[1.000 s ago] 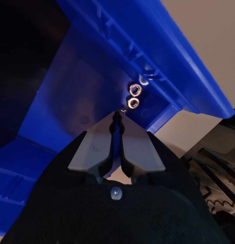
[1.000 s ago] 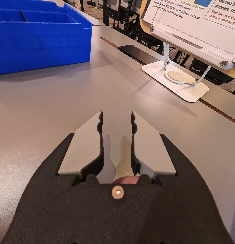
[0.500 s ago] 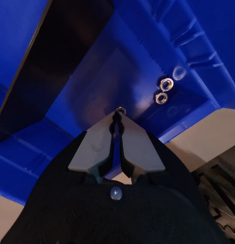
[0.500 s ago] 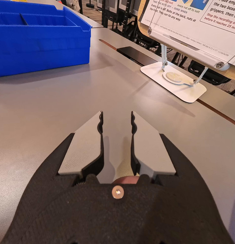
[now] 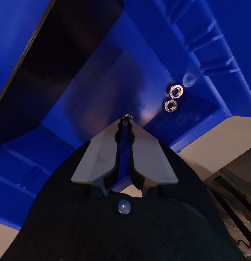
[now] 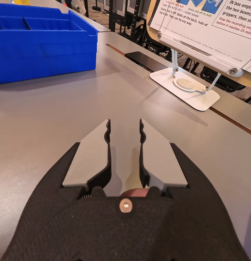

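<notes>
1. Pinching a small metal nut at its very tips, the left gripper hangs inside a blue bin.
2. That nut looks tiny, hard and slippery; its flat sides seem best to hold.
3. Two more nuts lie ahead to the right, by the bin wall.
4. Right gripper is spread wide, empty, over bare table.

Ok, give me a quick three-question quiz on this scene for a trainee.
1. True or false: the right gripper holds a nut.
2. What does the left gripper pinch? A) bolt B) small nut C) washer
3. How many loose nuts lie on the blue bin floor?

Key: 1 false, it is open above the grey table. 2 B. 3 two.
</notes>
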Tool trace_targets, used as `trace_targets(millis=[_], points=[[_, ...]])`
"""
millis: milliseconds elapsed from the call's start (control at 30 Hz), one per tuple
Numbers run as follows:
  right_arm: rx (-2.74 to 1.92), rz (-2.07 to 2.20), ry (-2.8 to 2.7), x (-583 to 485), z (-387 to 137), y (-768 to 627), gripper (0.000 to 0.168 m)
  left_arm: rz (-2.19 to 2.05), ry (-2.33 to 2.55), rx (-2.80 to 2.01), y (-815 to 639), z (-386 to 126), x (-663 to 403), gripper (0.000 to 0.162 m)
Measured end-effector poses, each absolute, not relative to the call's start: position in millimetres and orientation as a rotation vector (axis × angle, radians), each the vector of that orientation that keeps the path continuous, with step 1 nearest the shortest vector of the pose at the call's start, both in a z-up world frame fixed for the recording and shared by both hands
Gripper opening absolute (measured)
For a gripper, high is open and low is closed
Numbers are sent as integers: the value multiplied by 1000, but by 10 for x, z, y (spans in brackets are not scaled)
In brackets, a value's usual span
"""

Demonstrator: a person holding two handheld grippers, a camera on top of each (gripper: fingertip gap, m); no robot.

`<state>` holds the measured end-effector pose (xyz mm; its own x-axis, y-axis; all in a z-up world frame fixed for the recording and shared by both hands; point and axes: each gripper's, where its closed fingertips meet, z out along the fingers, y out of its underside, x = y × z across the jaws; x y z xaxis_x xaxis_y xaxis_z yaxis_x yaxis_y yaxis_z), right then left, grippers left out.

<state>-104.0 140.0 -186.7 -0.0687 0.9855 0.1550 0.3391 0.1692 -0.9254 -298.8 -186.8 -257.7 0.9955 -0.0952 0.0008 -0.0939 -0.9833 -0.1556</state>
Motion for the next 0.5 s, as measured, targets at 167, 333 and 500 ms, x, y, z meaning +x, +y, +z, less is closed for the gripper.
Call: trace_targets(millis=[167,333,500], points=[[-1303,930,-1565,-1036,-1847,1387,38,-15,131,-2981,-1866,-2577,-2993,5],[-1301,934,-1564,-1033,-1839,1382,38,53,148,-3010,-1890,-2623,-3049,7],[-1298,937,-1563,-1031,-1829,1374,37,12,139,-2990,-1873,-2625,-3026,5]])
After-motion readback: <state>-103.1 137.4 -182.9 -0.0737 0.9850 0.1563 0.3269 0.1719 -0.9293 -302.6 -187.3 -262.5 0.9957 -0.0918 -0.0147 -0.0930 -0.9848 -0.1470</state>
